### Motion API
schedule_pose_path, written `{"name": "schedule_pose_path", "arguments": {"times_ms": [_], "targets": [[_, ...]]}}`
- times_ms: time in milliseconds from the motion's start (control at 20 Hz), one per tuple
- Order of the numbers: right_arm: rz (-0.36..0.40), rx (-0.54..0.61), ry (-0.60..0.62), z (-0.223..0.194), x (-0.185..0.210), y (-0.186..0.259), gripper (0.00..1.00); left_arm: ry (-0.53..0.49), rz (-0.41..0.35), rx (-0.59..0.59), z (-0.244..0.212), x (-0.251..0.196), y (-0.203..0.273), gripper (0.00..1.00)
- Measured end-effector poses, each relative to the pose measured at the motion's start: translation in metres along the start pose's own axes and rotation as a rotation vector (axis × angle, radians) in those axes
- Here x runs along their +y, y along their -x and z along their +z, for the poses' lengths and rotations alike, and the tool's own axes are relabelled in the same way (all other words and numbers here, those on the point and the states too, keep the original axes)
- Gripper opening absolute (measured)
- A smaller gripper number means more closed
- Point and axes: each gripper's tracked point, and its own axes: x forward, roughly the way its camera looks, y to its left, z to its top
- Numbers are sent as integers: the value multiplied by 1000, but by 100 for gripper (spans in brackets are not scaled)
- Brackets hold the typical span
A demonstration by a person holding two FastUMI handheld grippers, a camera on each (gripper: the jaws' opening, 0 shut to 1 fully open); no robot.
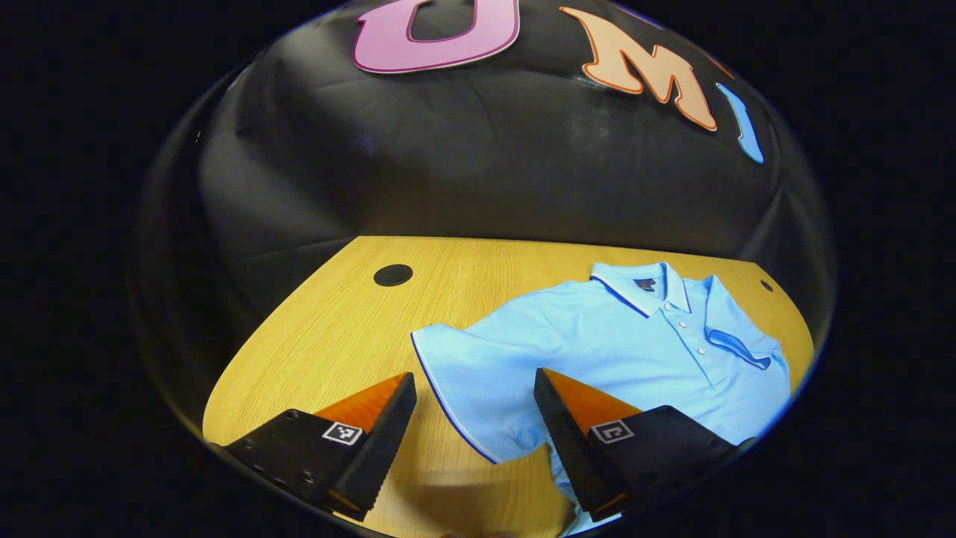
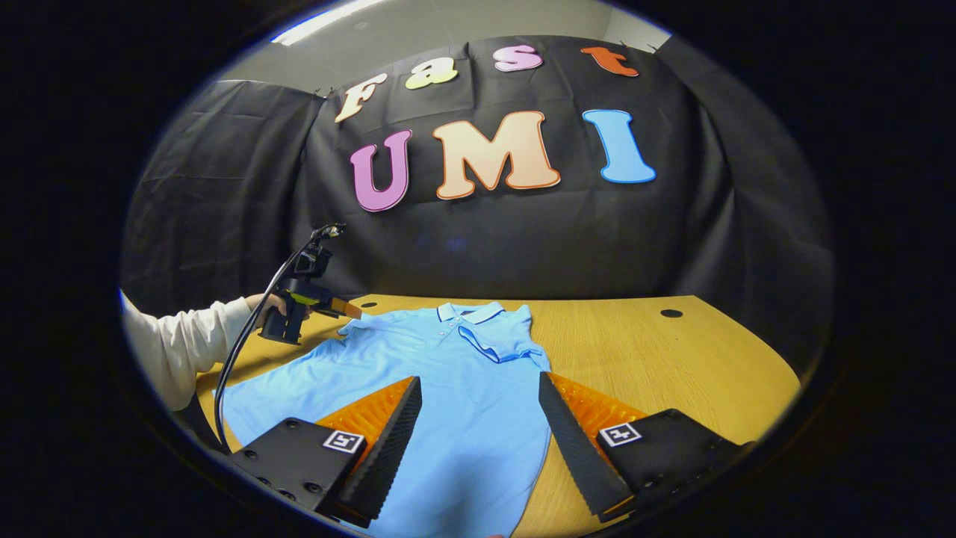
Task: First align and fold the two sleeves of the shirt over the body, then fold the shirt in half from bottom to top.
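- Left gripper view: left gripper (image 1: 474, 418) hovers with fingers spread, holding nothing; the shirt (image 1: 635, 351) lies flat on the table (image 1: 336, 329), its spread sleeve (image 1: 470, 381) at 12 o'clock between the fingertips, cuff edge running 11 to 5.
- Right gripper view: right gripper (image 2: 478, 426) also spread and unladen over the shirt's lower body; the other sleeve (image 2: 497, 340) lies folded onto the chest.
- Left gripper looks nearer the unfolded sleeve.

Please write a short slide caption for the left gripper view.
Open left gripper hovers over the spread sleeve of a light blue polo shirt on a wooden table.
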Motion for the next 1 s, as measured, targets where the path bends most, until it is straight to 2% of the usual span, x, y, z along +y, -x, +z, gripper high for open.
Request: {"name": "schedule_pose_path", "arguments": {"times_ms": [50, 100, 200, 300, 350, 400, 450, 550, 650, 700, 800, 900, 1000], "targets": [[-3, 0, -3, -1, -2, 0, 94, -12, -1, 18, -3, -2, -2, 94], [-5, 1, -5, -1, -3, 1, 98, -19, -1, 31, -5, -2, -4, 92], [-8, 4, -1, -2, -4, 2, 94, -28, -3, 55, -10, -3, -7, 91], [-14, 3, 10, -2, -7, 3, 94, -36, -7, 87, -19, -4, -10, 90], [-13, 3, 12, -2, -6, 4, 98, -33, -14, 75, -16, -6, -11, 89], [-9, 3, 12, -1, -5, 5, 94, -31, -20, 73, -15, -9, -12, 86], [-9, 3, 14, -2, -5, 5, 98, -41, -24, 90, -18, -10, -12, 82], [-10, 5, 17, -4, -6, 5, 98, -44, -57, 88, -17, -15, -11, 75], [-11, 6, 14, -6, -6, 4, 94, -47, -89, 92, -17, -22, -12, 57], [-10, 6, 12, -6, -6, 4, 94, -50, -95, 97, -18, -24, -13, 38], [-10, 5, 9, -6, -4, 5, 94, -56, -94, 103, -18, -26, -12, 14], [-5, 3, 7, -6, -3, 5, 98, -58, -84, 104, -17, -26, -12, 4], [-1, -1, 9, -4, 0, 6, 98, -70, -72, 111, -16, -25, -11, 2]]}}
